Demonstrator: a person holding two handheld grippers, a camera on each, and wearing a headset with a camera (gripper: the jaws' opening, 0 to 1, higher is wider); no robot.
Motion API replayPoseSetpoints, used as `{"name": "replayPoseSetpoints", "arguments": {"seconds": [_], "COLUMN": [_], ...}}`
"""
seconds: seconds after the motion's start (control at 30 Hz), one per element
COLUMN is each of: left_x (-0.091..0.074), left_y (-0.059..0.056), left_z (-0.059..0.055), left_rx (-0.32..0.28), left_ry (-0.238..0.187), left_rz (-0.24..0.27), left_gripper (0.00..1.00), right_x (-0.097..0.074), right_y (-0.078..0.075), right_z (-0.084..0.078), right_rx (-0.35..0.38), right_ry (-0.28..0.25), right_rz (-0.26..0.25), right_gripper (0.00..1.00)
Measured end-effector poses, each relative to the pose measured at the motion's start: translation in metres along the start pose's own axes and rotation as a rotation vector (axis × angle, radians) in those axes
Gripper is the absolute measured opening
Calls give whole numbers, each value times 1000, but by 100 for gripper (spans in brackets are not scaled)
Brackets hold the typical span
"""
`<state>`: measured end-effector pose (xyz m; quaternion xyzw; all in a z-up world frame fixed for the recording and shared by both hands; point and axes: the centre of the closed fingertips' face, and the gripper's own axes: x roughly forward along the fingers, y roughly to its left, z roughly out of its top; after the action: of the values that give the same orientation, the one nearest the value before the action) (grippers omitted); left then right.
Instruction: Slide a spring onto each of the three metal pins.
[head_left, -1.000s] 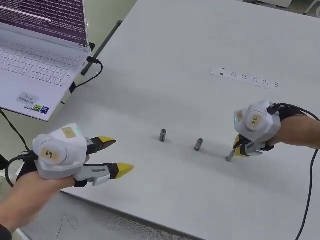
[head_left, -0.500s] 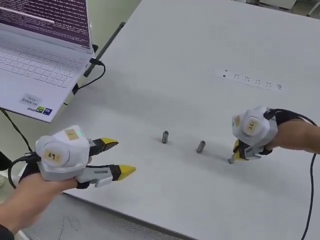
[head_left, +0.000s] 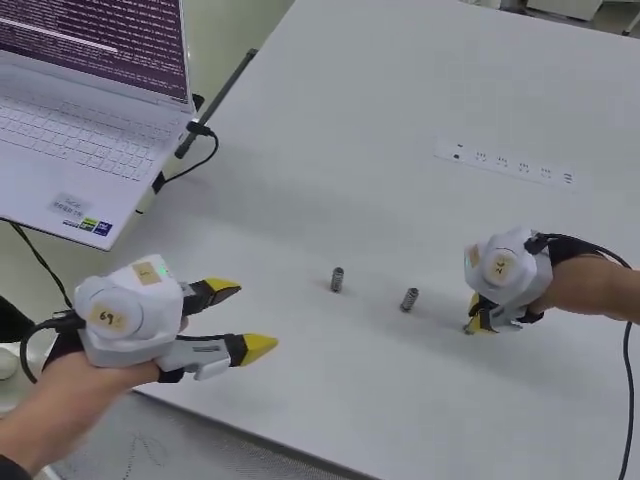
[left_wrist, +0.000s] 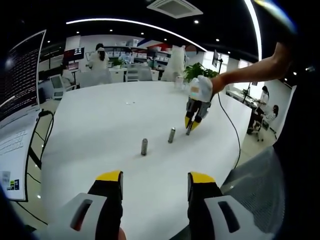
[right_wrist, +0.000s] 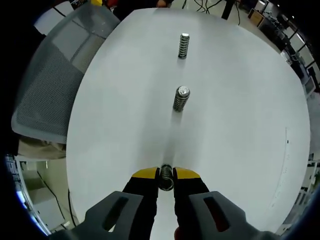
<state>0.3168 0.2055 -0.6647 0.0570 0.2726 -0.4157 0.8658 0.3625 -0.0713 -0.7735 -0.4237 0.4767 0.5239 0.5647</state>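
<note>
Two metal pins stand upright on the white table, each wearing a spring: one (head_left: 337, 280) (left_wrist: 144, 146) (right_wrist: 184, 46) on the left, the other (head_left: 409, 299) (left_wrist: 171, 135) (right_wrist: 181, 98) to its right. Further right, my right gripper (head_left: 480, 323) (left_wrist: 191, 126) (right_wrist: 165, 175) points down at the table, shut on a third spring (right_wrist: 166, 178) held between its yellow tips; whether a pin is inside it is hidden. My left gripper (head_left: 242, 316) (left_wrist: 155, 177) hovers open near the table's front edge, left of the pins, with nothing between its jaws.
An open laptop (head_left: 80, 120) sits at the far left with a black cable (head_left: 190, 150) plugged into its side. A white power strip (head_left: 510, 165) lies at the back right. A grey mesh chair (right_wrist: 45, 85) stands beyond the table's front edge.
The head camera has shifted slightly. The spring end that stuck out left of my right gripper is now tucked under it, with the gripper more upright. The left gripper stays open.
</note>
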Motion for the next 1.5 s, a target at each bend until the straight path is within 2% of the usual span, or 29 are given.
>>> {"name": "replayPoseSetpoints", "arguments": {"seconds": [0.6,0.83,1.17,1.5], "left_x": [-5,-6,-6,-4], "left_y": [5,3,2,-2], "left_z": [-1,1,1,3], "left_rx": [-3,-6,-5,3], "left_ry": [3,5,8,7], "left_rz": [10,7,1,-11], "left_gripper": [48,50,52,55], "right_x": [6,6,-2,-17], "right_y": [-2,-4,-4,-8], "right_z": [0,-1,-3,2], "right_rx": [6,5,5,29], "right_ry": [3,3,5,-32], "right_rz": [-11,-19,-37,-79], "right_gripper": [10,12,20,26]}}
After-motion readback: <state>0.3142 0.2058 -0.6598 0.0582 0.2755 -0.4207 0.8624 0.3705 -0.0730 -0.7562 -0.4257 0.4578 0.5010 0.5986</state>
